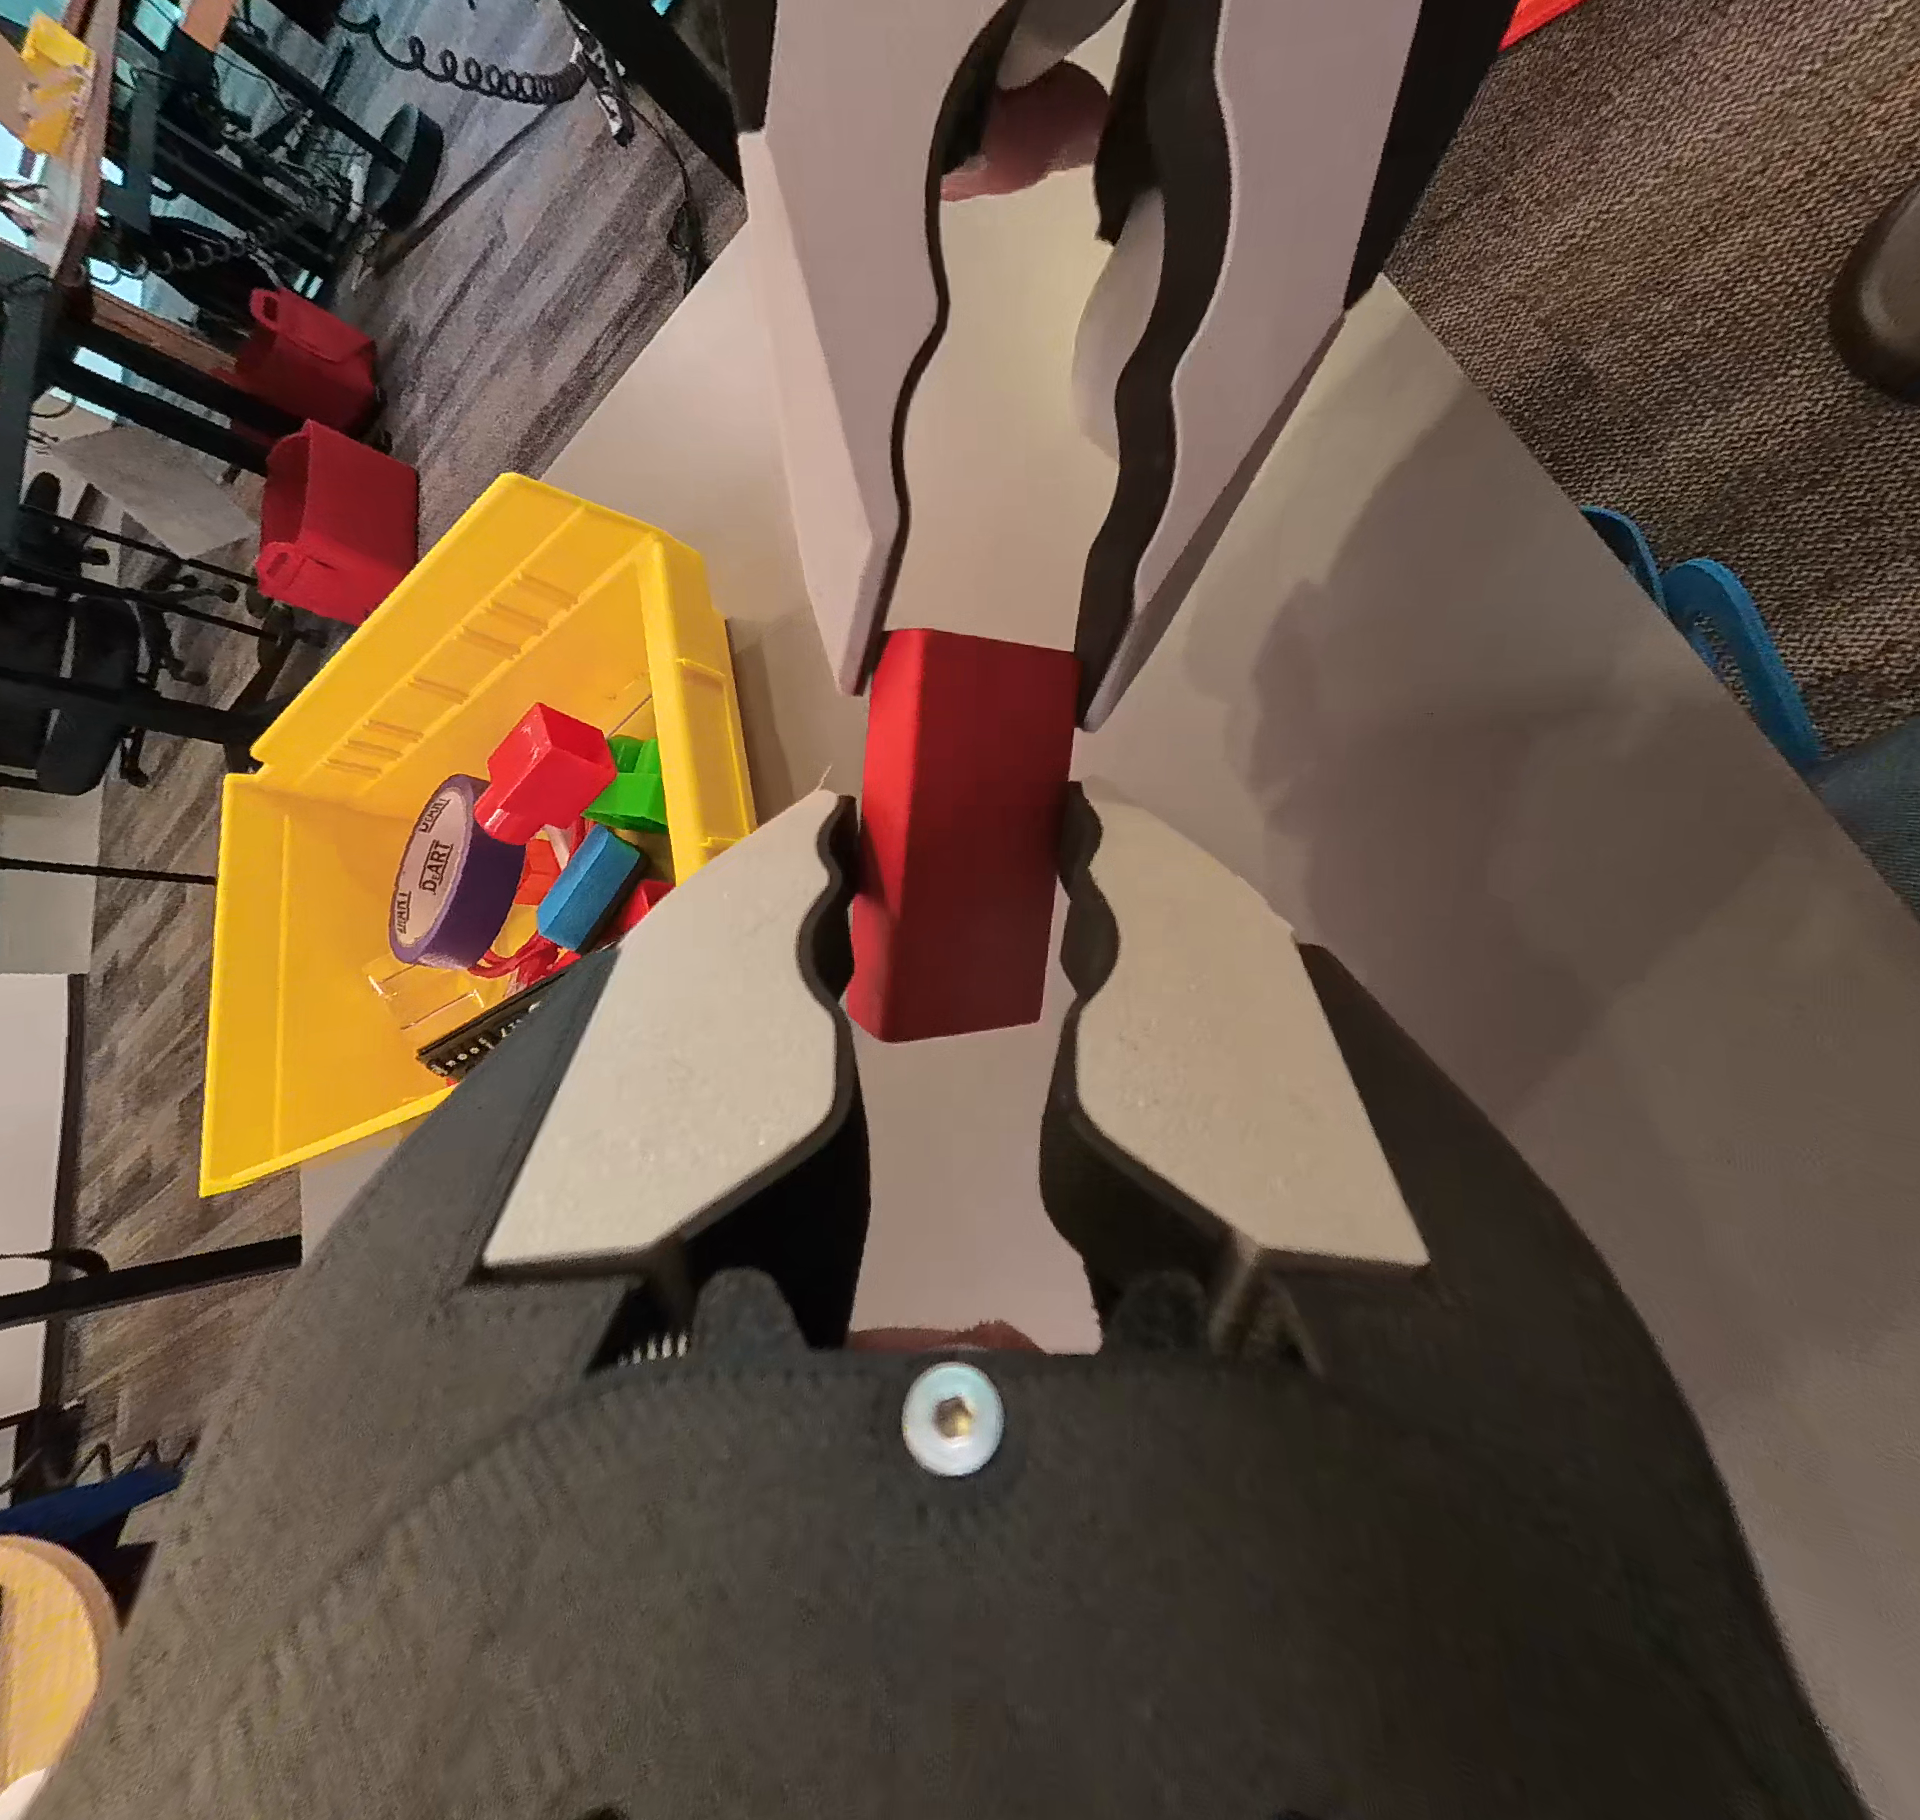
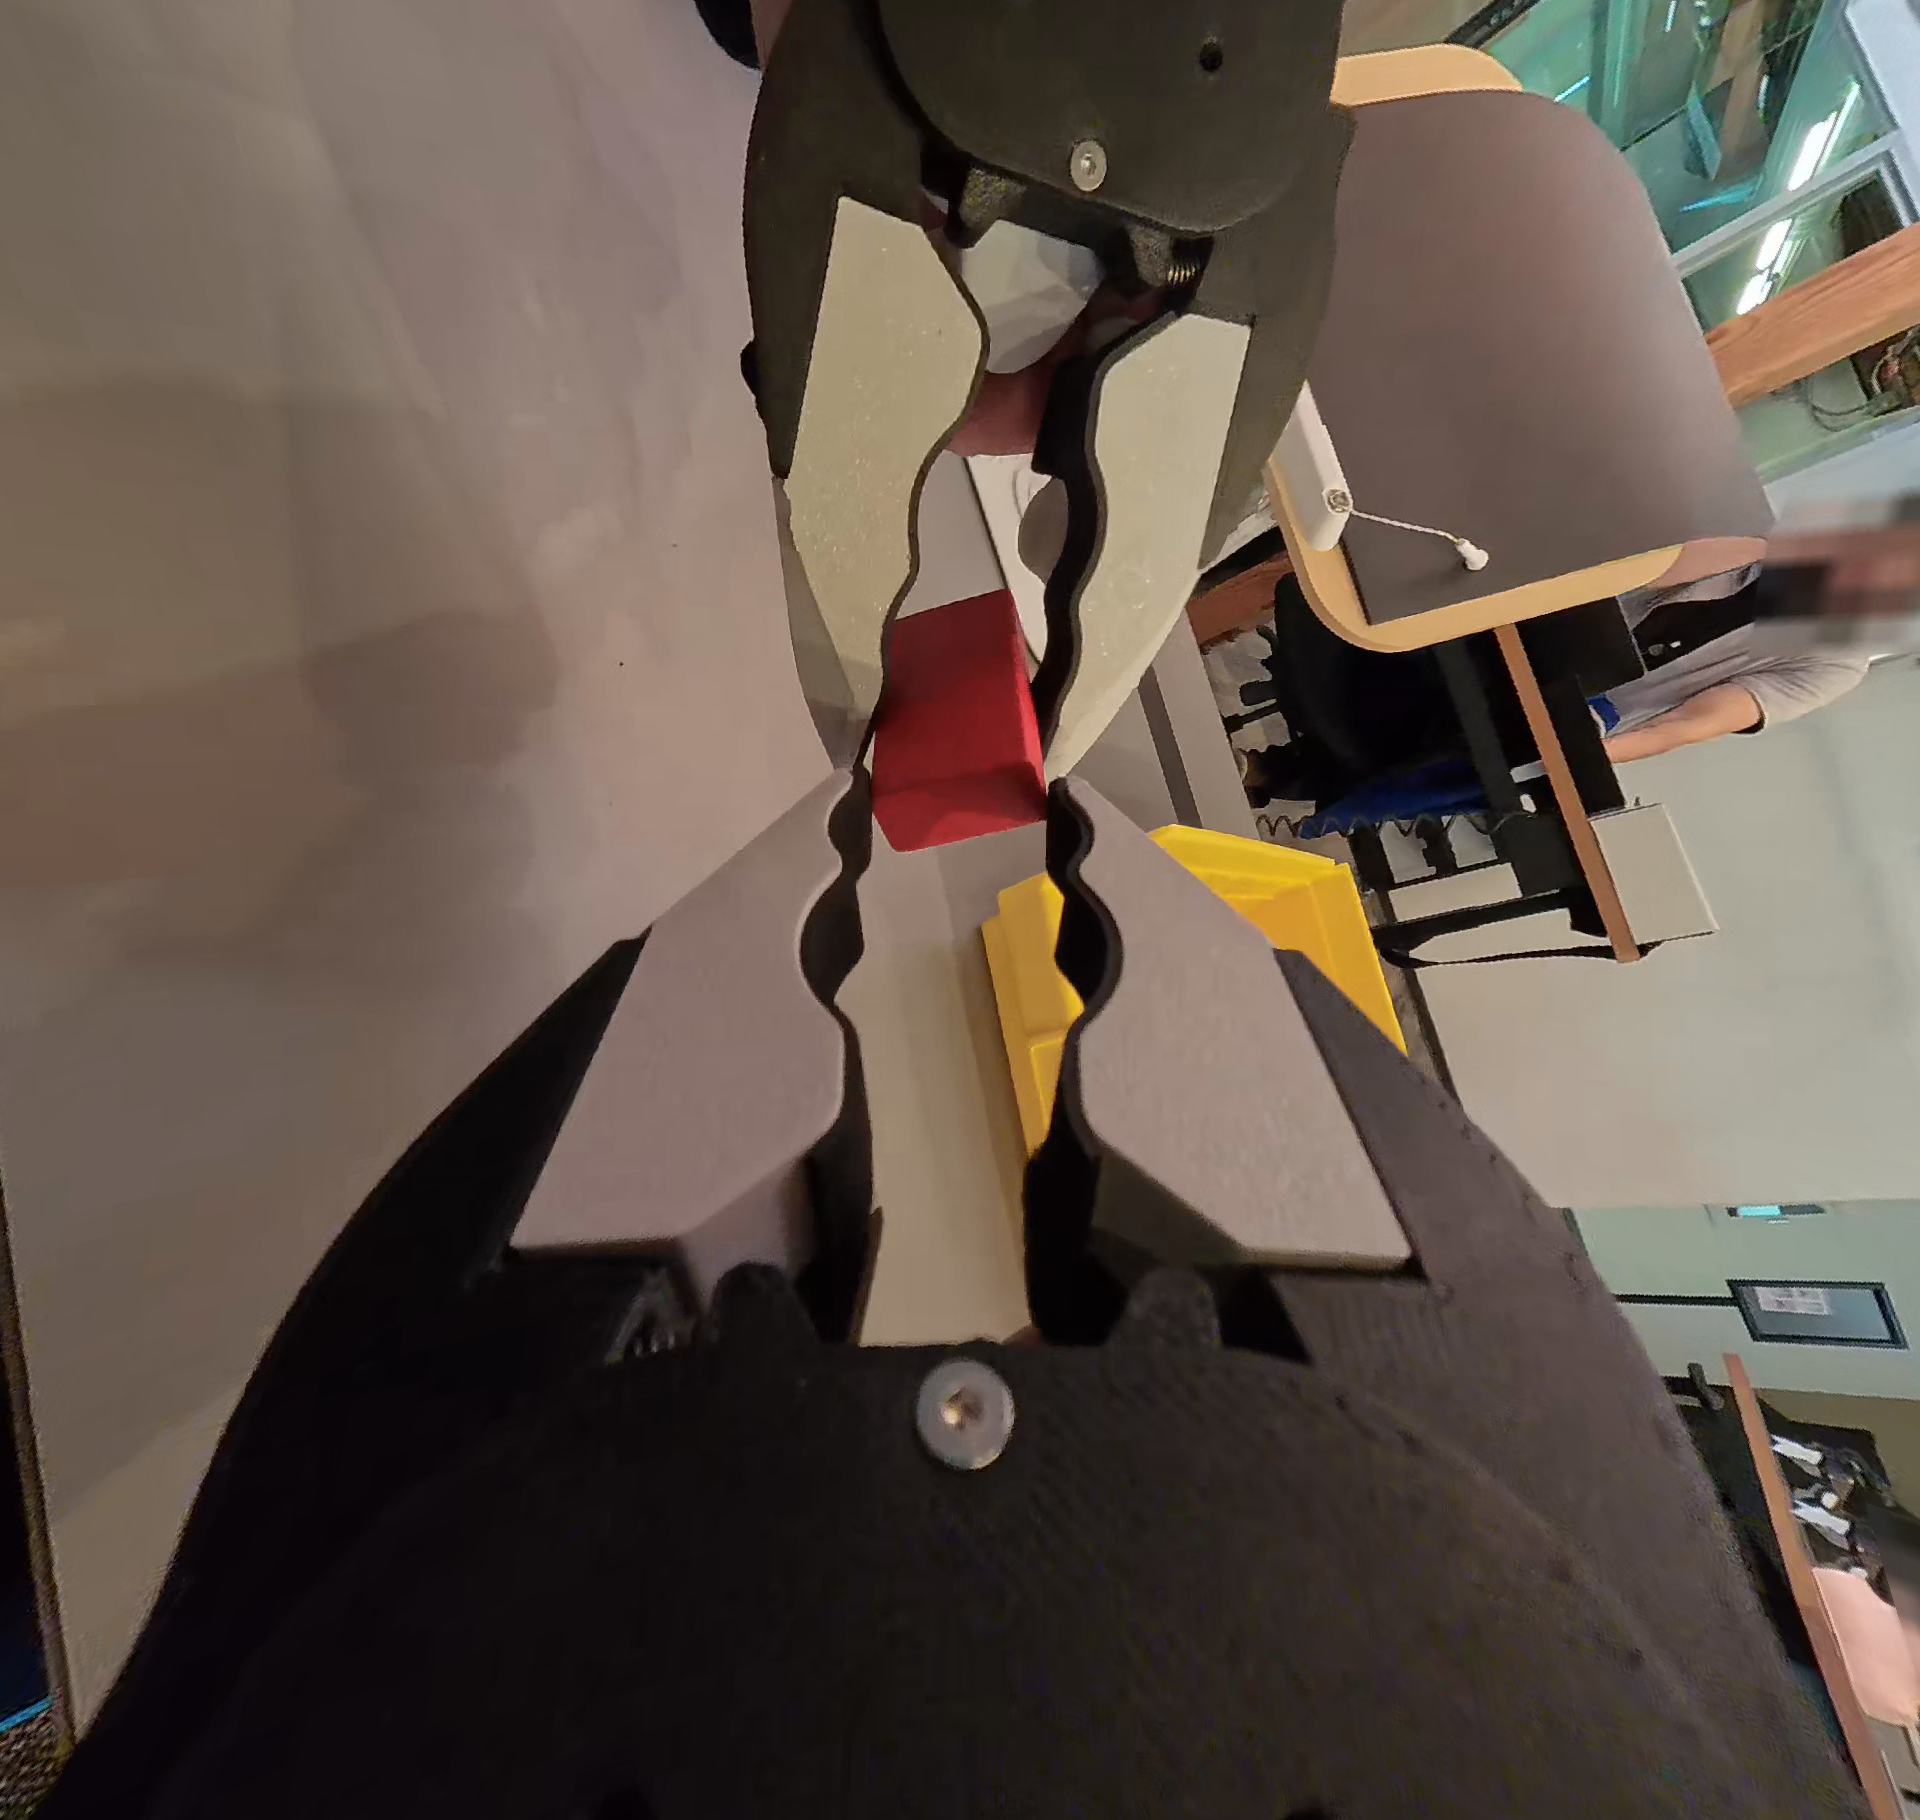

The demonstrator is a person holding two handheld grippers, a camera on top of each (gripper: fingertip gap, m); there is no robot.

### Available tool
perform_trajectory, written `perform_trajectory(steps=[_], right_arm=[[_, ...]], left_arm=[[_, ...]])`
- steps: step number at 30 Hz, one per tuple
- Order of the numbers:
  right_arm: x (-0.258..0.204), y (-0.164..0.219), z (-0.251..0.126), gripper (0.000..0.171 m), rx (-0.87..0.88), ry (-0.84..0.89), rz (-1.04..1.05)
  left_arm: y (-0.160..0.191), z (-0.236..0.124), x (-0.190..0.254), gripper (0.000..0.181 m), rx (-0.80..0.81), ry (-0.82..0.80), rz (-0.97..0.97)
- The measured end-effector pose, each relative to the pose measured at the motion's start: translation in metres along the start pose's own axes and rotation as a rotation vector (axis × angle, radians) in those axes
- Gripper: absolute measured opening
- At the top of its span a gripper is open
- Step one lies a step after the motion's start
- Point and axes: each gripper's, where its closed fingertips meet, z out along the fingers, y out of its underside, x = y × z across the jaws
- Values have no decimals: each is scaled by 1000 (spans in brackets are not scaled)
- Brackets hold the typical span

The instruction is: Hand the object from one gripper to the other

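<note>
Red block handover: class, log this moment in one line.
stage: handover | red block: held mid-air | left tongs: gripping | right tongs: at its end, grip unclear

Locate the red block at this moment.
In both wrist views the red block sits centre frame above the table, between the left gripper and right gripper, right of the yellow bin.

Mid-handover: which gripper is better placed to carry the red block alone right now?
Left, probably. The left gripper has the red block deep between its fingers. The right gripper only reaches the block's end with its fingertips, so any hold there looks shallow.
</note>
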Motion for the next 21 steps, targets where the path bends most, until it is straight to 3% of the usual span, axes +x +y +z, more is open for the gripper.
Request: perform_trajectory(steps=[10,14,21], right_arm=[[0,-1,-1,30,15,-24,113],[2,0,-1,30,7,-12,139],[8,2,-7,30,55,-1,273]], left_arm=[[-1,1,-1,38,17,-19,1],[1,3,-1,46,-9,-66,52],[2,-11,-10,55,34,-139,-63]])
